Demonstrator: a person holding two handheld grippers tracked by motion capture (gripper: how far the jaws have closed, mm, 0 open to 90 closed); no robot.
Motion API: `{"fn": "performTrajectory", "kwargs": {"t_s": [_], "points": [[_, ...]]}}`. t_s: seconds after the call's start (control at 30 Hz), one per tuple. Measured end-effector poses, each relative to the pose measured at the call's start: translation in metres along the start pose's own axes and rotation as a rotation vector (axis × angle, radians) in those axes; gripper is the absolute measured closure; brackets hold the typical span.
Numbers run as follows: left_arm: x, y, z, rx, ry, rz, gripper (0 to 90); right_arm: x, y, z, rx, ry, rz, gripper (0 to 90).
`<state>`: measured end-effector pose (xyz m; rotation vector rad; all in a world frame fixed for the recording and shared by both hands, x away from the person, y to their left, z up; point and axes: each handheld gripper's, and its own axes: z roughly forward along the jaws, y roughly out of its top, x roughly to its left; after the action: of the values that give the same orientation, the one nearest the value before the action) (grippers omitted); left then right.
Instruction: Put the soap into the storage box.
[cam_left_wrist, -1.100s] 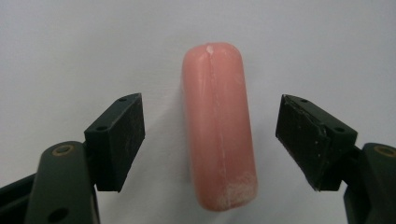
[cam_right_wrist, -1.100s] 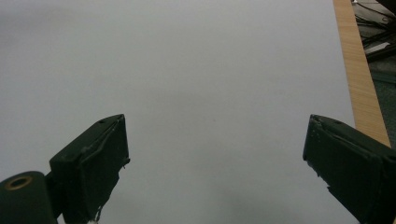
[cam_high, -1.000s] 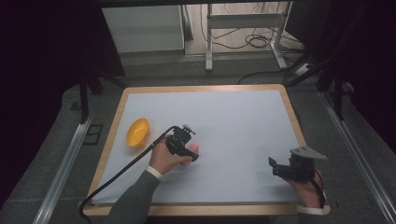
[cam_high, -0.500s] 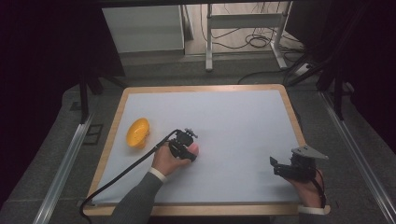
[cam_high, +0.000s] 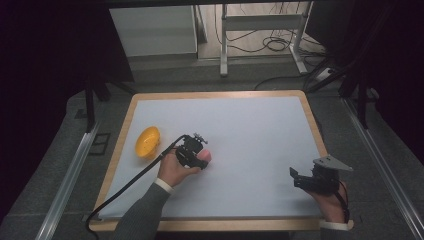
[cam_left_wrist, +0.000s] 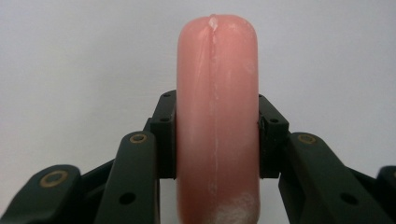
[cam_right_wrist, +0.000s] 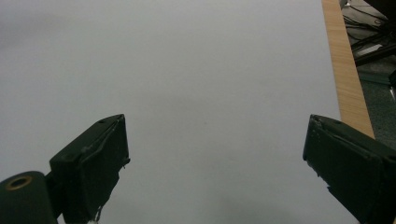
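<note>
Left tool (cam_high: 200, 155): jaws have just been closing and now clamp a pink sausage-shaped piece (cam_left_wrist: 217, 121) from both sides; in the left gripper view both pads press flat against its flanks.
Pink piece: stands between the pads, running straight up the middle of the left gripper view, its rounded end well past the jaw tips; a pale seam runs along its length. In the high view its pink end (cam_high: 205, 156) shows at the 3 o'clock side of the left hand.
Place on tabletop: left of centre on the grey tabletop (cam_high: 250, 130), toward 8 o'clock from its middle.
Left hand (cam_high: 176, 169): wrapped around the tool body, grey sleeve entering from 6 o'clock; a black cable trails off toward 7 o'clock.
Orange bowl (cam_high: 147, 141): lies on the tabletop at 9 o'clock of the left tool, near it but apart.
Right tool (cam_high: 298, 179): jaws spread wide with nothing between them; bare grey surface shows between the two pads in the right gripper view.
Right hand (cam_high: 330, 202): near the tabletop's 5 o'clock corner, well apart from the left tool.
Tabletop edge (cam_right_wrist: 343, 70): wooden rim runs at 2 o'clock in the right gripper view.
</note>
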<state>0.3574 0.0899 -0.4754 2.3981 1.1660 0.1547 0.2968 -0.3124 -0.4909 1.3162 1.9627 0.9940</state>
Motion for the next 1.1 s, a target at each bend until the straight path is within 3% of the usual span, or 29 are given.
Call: {"fn": "performTrajectory", "kwargs": {"t_s": [0.33, 0.7, 1.1], "points": [[0.014, -0.004, -0.029, -0.061, 0.013, -0.014, 59.9, 0.002, 0.000, 0.002, 0.010, 0.001, -0.010, 6.6], [0.045, -0.018, -0.060, -0.101, 0.042, -0.072, 60.0, 0.004, 0.000, 0.002, 0.011, 0.002, -0.013, 6.6], [0.071, -0.026, -0.074, -0.122, 0.070, -0.128, 60.0, 0.004, -0.001, 0.004, 0.020, -0.002, -0.013, 6.6]]}}
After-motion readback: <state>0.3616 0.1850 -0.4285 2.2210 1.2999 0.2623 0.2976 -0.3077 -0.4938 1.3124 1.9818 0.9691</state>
